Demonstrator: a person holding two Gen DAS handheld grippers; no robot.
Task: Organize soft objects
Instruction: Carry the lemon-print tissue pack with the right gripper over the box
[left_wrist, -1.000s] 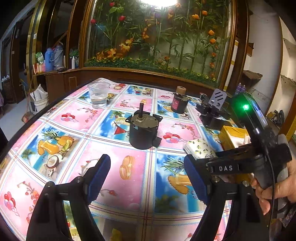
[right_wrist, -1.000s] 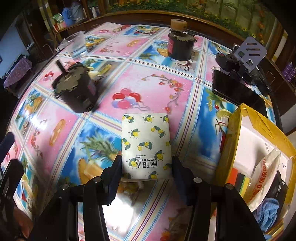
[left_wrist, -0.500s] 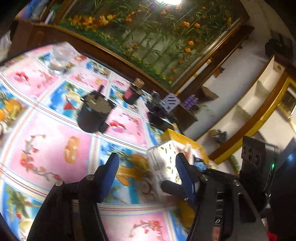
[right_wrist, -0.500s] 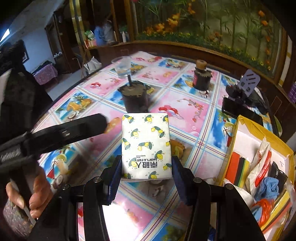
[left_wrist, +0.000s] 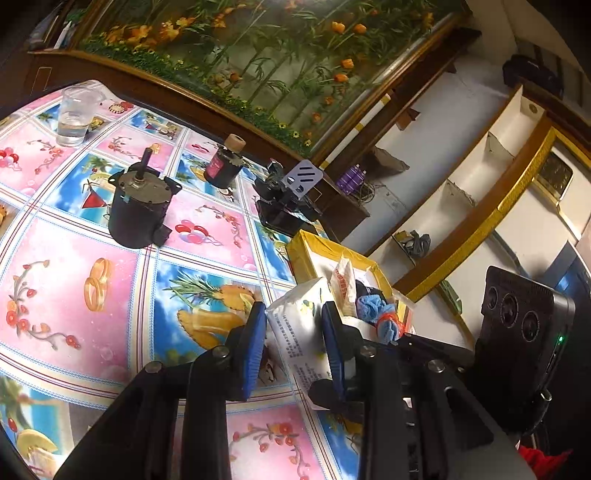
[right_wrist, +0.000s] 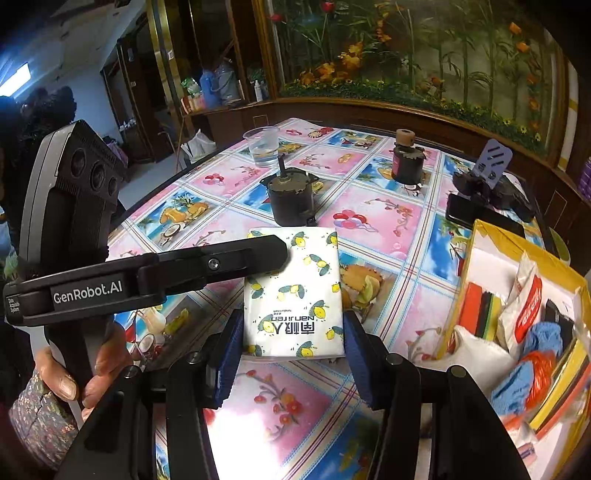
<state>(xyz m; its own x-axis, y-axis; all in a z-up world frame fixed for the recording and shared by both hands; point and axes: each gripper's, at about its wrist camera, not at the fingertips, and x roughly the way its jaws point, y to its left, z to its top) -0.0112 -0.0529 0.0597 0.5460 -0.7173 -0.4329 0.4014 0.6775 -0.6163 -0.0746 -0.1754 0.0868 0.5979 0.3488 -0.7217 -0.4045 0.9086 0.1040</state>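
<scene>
Fruit-print tablecloth (right_wrist: 373, 206) covers the table, floral mural behind. Right gripper (right_wrist: 291, 347) pads closed on the lower sides of the tissue pack (right_wrist: 293, 291), holding it lifted above the cloth, lemon-print face up. Left gripper (left_wrist: 293, 343) sits around the same pack's far end (left_wrist: 303, 332), narrowed nearly to its width; one pad looks touching, firm grip on both sides cannot be told. Pack likely light, soft, squashy, with slick plastic wrap, so best pinched across the short sides near mid-length, gently, or it bulges and slips. Just right of the pack, the yellow box (right_wrist: 491, 236) already holds a blue cloth (right_wrist: 543, 339), sponges and packets. Farther out: black motor (right_wrist: 291, 195), second small motor (right_wrist: 406, 162), plastic cup (right_wrist: 264, 146), phone stand (right_wrist: 487, 177).
</scene>
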